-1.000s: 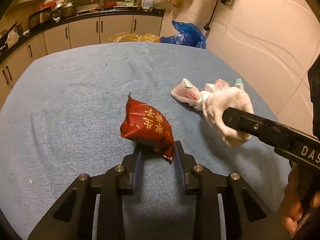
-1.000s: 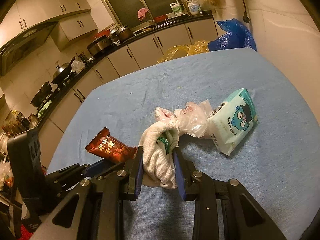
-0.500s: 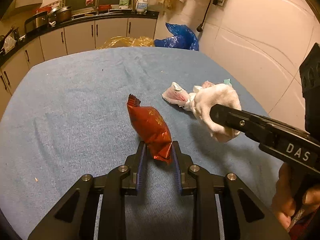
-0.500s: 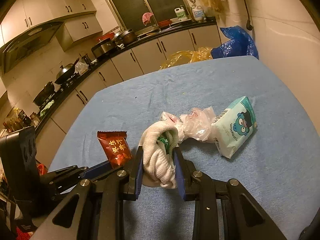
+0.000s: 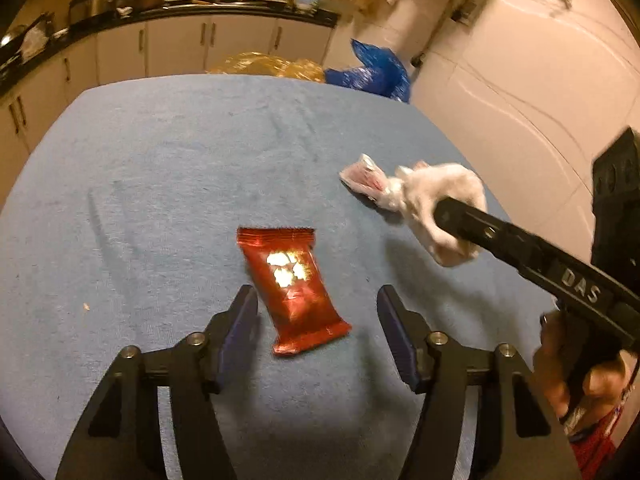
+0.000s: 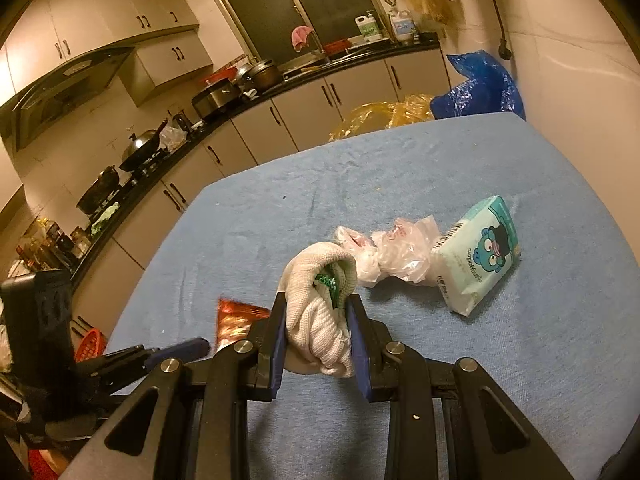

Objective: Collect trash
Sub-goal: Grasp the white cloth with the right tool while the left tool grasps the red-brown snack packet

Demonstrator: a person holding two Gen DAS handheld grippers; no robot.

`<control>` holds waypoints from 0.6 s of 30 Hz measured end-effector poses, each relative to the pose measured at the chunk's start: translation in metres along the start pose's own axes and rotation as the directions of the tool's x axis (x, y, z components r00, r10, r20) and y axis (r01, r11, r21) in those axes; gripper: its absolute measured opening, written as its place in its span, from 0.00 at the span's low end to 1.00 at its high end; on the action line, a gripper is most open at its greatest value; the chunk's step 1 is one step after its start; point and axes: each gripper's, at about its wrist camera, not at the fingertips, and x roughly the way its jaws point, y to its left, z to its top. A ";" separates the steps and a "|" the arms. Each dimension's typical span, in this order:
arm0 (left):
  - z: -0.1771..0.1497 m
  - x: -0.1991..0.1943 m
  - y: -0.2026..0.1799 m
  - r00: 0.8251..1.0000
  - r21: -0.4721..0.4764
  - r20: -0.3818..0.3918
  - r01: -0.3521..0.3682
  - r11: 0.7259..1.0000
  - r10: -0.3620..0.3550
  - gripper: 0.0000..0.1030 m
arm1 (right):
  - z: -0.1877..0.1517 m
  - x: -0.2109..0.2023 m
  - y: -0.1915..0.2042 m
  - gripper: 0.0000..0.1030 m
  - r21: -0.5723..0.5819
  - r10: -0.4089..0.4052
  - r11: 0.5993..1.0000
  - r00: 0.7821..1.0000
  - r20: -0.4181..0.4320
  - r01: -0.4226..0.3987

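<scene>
A red snack wrapper (image 5: 292,288) lies flat on the blue tablecloth (image 5: 160,168), loose between the fingers of my left gripper (image 5: 316,294). Its jaws are opening and neither pad touches the wrapper. My right gripper (image 6: 316,300) is shut on a white knitted cloth bundle (image 6: 316,320) with a green scrap tucked inside. From the left wrist view that bundle (image 5: 440,188) hangs at the right gripper's tip, to the right of the wrapper. In the right wrist view the wrapper (image 6: 236,320) shows partly behind the left finger.
A crumpled clear plastic bag (image 6: 396,252) and a teal tissue pack (image 6: 480,256) lie just beyond the bundle. Blue (image 5: 372,76) and yellow (image 5: 264,66) bags sit past the table's far edge. A wall runs on the right, kitchen counters on the left. A hand (image 5: 580,380) holds the right gripper.
The left gripper's jaws have spread apart and let go of the red wrapper, which dropped flat onto the cloth. The left gripper rose a little. The right gripper kept its grip and place.
</scene>
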 end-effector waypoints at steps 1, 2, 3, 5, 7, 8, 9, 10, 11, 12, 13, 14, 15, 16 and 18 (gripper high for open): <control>0.001 0.001 0.001 1.000 -0.004 -0.002 0.000 1.000 0.000 0.59 | 0.000 0.000 0.000 0.29 0.001 0.002 1.000 1.000 -0.001 -0.002; 0.003 0.004 0.002 1.000 -0.014 -0.009 -0.005 1.000 0.005 0.59 | 0.000 0.000 0.000 0.29 0.003 0.005 1.000 1.000 -0.002 -0.005; 0.004 0.007 0.003 1.000 -0.024 -0.014 -0.012 1.000 0.011 0.59 | 0.000 0.000 -0.001 0.29 0.005 0.007 1.000 1.000 -0.001 -0.007; 0.007 0.013 0.005 1.000 -0.037 -0.025 -0.013 0.999 0.012 0.59 | 0.001 -0.001 -0.001 0.29 0.008 0.003 1.000 1.000 0.003 -0.003; 0.008 0.023 0.007 0.999 -0.053 -0.046 -0.028 0.998 0.025 0.58 | 0.001 -0.001 -0.003 0.30 0.013 0.004 1.000 1.000 0.004 -0.004; 0.008 0.026 0.009 0.998 -0.057 -0.053 -0.033 0.998 0.030 0.49 | 0.002 -0.001 -0.004 0.30 0.015 0.003 1.000 1.000 0.005 -0.003; 0.007 0.031 0.010 0.997 -0.060 -0.064 -0.035 0.998 0.031 0.43 | 0.002 -0.001 -0.005 0.30 0.017 0.002 1.000 1.000 0.004 -0.002; 0.005 0.031 0.010 0.997 -0.058 -0.061 -0.041 0.997 0.037 0.38 | 0.001 -0.001 -0.005 0.30 0.018 0.005 1.000 1.000 0.002 -0.005; 0.004 0.031 0.011 0.997 -0.053 -0.054 -0.048 0.997 0.045 0.34 | 0.001 -0.001 -0.005 0.30 0.018 0.007 1.000 1.000 0.001 -0.007; 0.003 0.030 0.011 0.998 -0.052 -0.055 -0.046 0.998 0.043 0.32 | 0.001 -0.001 -0.004 0.30 0.016 0.009 1.000 1.000 0.000 -0.009; 0.003 0.028 0.011 0.998 -0.057 -0.052 -0.036 0.998 0.033 0.31 | 0.001 -0.001 -0.003 0.30 0.012 0.011 1.000 1.000 -0.001 -0.011; 0.002 0.025 0.012 0.998 -0.061 -0.046 -0.034 0.998 0.031 0.30 | 0.001 -0.001 -0.002 0.30 0.008 0.014 1.000 1.000 -0.002 -0.014; 0.000 0.022 0.012 0.999 -0.059 -0.040 -0.038 0.998 0.035 0.30 | 0.001 -0.001 0.000 0.30 0.003 0.017 1.000 1.000 -0.003 -0.017; -0.001 0.016 0.012 0.999 -0.058 -0.030 -0.047 0.997 0.045 0.30 | 0.001 -0.001 0.001 0.30 -0.004 0.021 1.000 1.000 -0.004 -0.021; -0.005 0.003 0.013 0.998 -0.055 0.001 -0.057 0.997 0.058 0.30 | 0.001 -0.001 0.006 0.30 -0.020 0.027 0.999 1.000 -0.003 -0.027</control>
